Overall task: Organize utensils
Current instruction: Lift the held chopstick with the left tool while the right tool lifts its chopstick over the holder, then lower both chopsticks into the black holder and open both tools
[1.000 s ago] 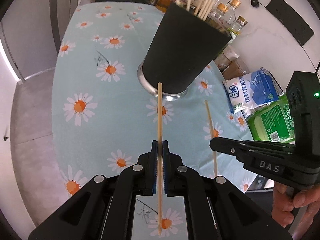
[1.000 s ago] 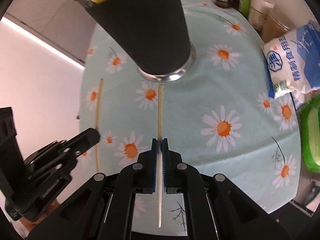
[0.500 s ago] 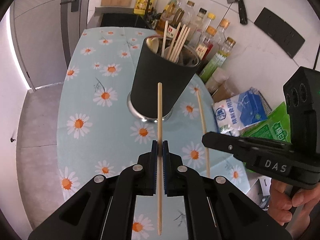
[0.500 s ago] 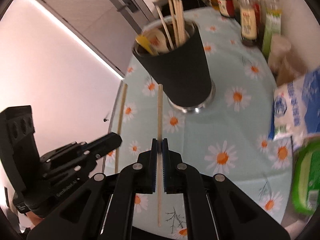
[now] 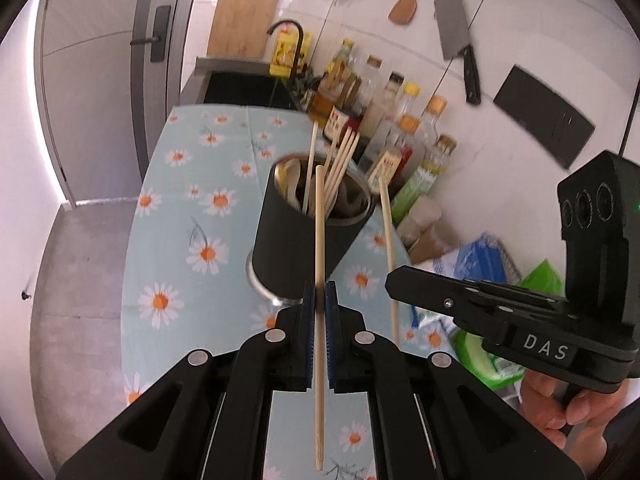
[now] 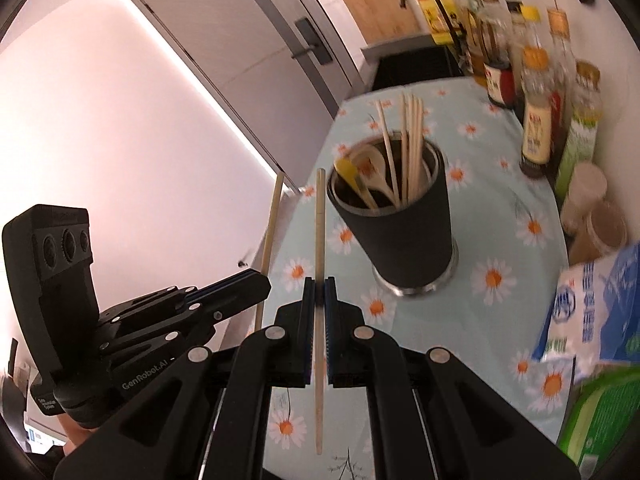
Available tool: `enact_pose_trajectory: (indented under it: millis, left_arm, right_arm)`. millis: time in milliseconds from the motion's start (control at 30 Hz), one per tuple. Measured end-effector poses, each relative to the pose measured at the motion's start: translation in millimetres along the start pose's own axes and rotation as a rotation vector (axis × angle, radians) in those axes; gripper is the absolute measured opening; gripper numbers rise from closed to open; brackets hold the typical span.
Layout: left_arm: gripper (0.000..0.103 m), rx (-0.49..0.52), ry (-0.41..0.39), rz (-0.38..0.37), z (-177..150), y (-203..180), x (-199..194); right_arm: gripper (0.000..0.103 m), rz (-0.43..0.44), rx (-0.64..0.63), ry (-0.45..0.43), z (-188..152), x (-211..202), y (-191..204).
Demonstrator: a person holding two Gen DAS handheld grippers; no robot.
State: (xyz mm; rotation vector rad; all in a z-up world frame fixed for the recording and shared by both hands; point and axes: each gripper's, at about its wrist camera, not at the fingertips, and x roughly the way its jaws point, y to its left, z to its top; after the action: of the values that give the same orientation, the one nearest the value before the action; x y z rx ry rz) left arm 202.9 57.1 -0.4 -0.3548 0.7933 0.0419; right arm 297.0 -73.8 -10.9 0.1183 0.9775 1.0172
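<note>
A: What did the left view show?
B: The left hand-held gripper (image 5: 319, 300) pinched a chopstick (image 5: 319, 240) above the desk (image 5: 168, 216), before the cup (image 5: 308, 236).
A: And the right view?
B: The right hand-held gripper (image 6: 319, 292) pinched another stick (image 6: 319, 232), left of the cup (image 6: 404, 224).

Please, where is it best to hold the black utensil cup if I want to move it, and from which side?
Probably grip the black utensil cup low on its bare dark wall, coming level from the side. Chopsticks and spoons stick out of its open top, so an approach from above is blocked.
</note>
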Motion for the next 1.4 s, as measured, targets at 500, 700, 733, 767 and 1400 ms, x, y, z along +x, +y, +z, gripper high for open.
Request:
enact_pose_trajectory:
  millis: [500,700,733,767,1400]
  left_arm:
    - [0.004,-0.024,-0.203,-0.119,57,1,7]
    - [0.004,-0.017,-0.301,-0.129,78,2,9]
    - [0.004,-0.018,-0.315,-0.131,80,4,8]
    - [0.004,-0.020,-0.334,-0.141,84,5,9]
    - [0.004,0.024,-0.597,-0.113,105,9,24]
  right_arm:
    - [0.006,0.043,-0.053,-0.261,61,-24,-14]
    - [0.006,0.060,-0.041,-0.312,85,-24,-24]
    - [0.006,0.057,-0.042,-0.318,87,-23,-25]
    - [0.006,0.052,-0.048,-0.328,91,-22,-26]
    - [0.006,0.033,-0.047,-0.556,120,-19,-44]
